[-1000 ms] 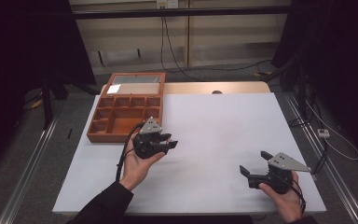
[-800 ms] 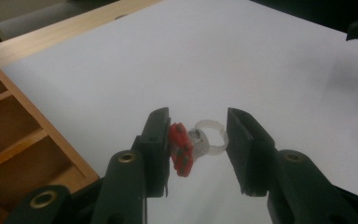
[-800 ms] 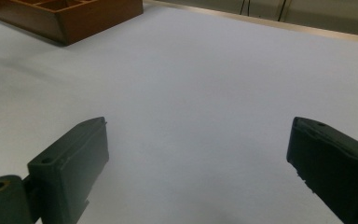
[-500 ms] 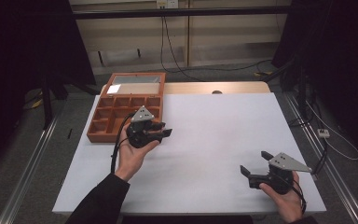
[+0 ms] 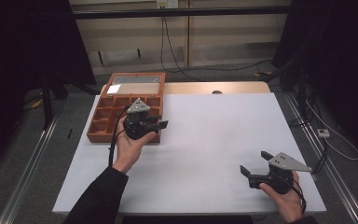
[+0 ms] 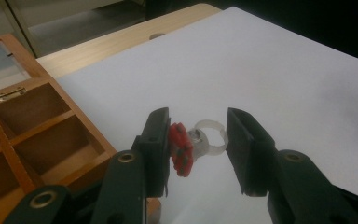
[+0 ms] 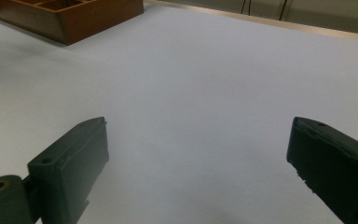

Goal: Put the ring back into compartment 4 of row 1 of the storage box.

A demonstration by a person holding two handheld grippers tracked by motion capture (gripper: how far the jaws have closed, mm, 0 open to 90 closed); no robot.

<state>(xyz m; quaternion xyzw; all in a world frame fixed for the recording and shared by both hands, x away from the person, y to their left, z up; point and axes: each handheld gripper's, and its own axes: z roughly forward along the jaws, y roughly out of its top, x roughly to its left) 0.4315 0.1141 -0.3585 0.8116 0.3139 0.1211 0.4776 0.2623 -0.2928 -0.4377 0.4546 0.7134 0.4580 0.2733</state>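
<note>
A toy ring (image 6: 200, 142) with a clear band and a red top sits between the jaws of my left gripper (image 6: 196, 149), which is shut on it: the red top lies against one jaw and the band against the other. In the high view the left gripper (image 5: 161, 125) hovers over the near right corner of the wooden compartment box (image 5: 101, 127), jaws pointing right. The box's open compartments (image 6: 37, 135) look bare where they show. My right gripper (image 5: 255, 162) rests low near the table's front right, open, with nothing between its jaws (image 7: 196, 172).
The box's glazed lid (image 5: 137, 83) lies open at the back. A white sheet (image 5: 214, 135) covers the table. A bare wooden strip (image 5: 214, 87) runs along the far edge. Cables trail on the floor beyond. The box's corner (image 7: 74, 16) shows far off in the right gripper view.
My left gripper has moved away from the person and leftwards, rising a little, from the white sheet to over the box's near right corner. The right gripper has stayed in place.
</note>
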